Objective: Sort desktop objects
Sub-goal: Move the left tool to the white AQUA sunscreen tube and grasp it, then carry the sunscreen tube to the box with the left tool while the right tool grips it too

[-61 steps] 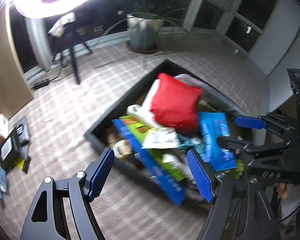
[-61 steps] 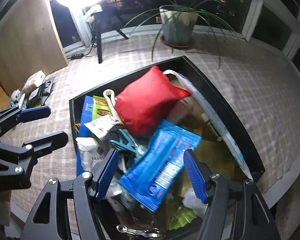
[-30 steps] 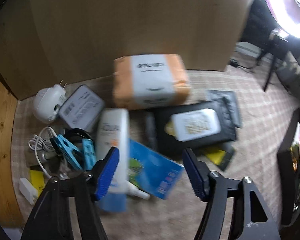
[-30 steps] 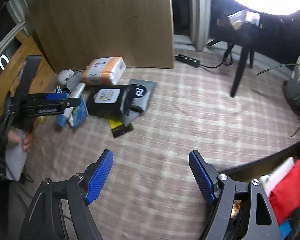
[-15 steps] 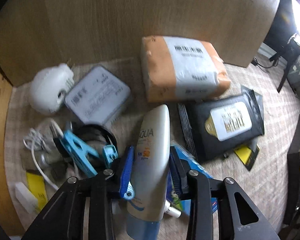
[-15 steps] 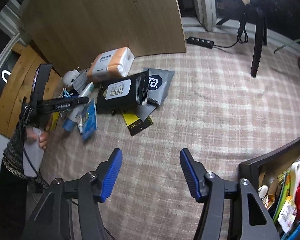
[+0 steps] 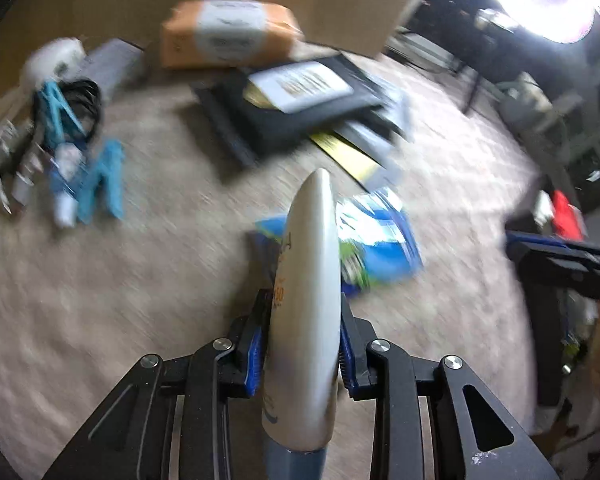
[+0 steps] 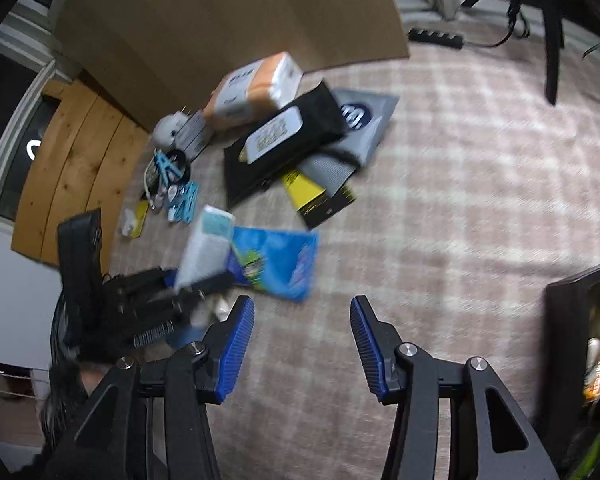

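A cloth-covered bench [image 8: 440, 168], checked in pale pink, fills both views, with a heap of small things at its far side against a brown board [image 8: 220, 12].

By size, the heap holds one black wipes pack [image 8: 284, 136] with a white label, lying askew over one grey pouch [image 8: 364, 120]; one orange-and-white tissue pack [image 8: 256, 84], soft and squashable by the look of it; one flat blue packet [image 8: 276, 260], thin and probably floppy; one yellow-and-black card [image 8: 320, 196]; and one white rounded plug [image 8: 168, 128]. Nearer the edge lie at least two light blue clips [image 7: 104, 176] in a tangle of cable, too blurred to count surely. A black bin [image 8: 580, 344] of sorted things shows at the right rim.

The task's thing is one white sunscreen tube [image 7: 304, 320], with a blue cap at its near end. It is off the bench, clamped in the left hand-held gripper [image 7: 302, 344], above the blue packet. The blue pads press its body near the cap end, and the flat crimped tail points away from the camera. The tube looks light, smooth and somewhat yielding, so it may slip or bulge under a hard squeeze. The fuller part near the cap seems the safest hold, which is roughly where it is gripped.

The right hand-held gripper [image 8: 302, 344] holds nothing. Its jaws have just been closing and now stand partly apart over bare cloth, just beside the blue packet.
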### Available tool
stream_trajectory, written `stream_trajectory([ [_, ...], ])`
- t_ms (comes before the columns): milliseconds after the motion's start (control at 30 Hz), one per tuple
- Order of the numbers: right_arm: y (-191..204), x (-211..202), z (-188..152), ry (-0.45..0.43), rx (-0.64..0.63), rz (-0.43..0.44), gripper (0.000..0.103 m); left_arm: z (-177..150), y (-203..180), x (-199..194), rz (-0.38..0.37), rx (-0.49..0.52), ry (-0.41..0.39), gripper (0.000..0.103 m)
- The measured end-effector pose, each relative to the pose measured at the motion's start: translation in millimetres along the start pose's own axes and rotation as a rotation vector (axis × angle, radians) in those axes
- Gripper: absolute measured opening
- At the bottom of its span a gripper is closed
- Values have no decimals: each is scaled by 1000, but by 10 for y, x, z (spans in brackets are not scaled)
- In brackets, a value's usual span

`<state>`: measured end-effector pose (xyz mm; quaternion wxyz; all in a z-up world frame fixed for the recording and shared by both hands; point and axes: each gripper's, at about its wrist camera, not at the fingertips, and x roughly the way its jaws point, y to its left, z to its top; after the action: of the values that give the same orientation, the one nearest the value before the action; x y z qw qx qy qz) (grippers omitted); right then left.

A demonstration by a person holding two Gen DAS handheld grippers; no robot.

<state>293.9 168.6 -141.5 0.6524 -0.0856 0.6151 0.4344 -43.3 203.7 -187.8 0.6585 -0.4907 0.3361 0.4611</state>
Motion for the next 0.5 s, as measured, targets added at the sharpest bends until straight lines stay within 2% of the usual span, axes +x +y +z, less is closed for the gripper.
stream_trajectory([
  [67, 36, 66, -41, 12, 2, 15, 46, -41, -68, 33, -31, -5, 8, 34],
  [200, 126, 166, -138, 45, 2, 60, 46, -227, -222, -25, -17, 11, 2, 38],
  [300, 212, 232, -214, 69, -8, 85, 46, -370, -377, -80, -25, 25, -2, 51],
  [500, 375, 360, -410, 124, -30, 108, 46, -679, -468, -213, -5, 40, 15, 60],
])
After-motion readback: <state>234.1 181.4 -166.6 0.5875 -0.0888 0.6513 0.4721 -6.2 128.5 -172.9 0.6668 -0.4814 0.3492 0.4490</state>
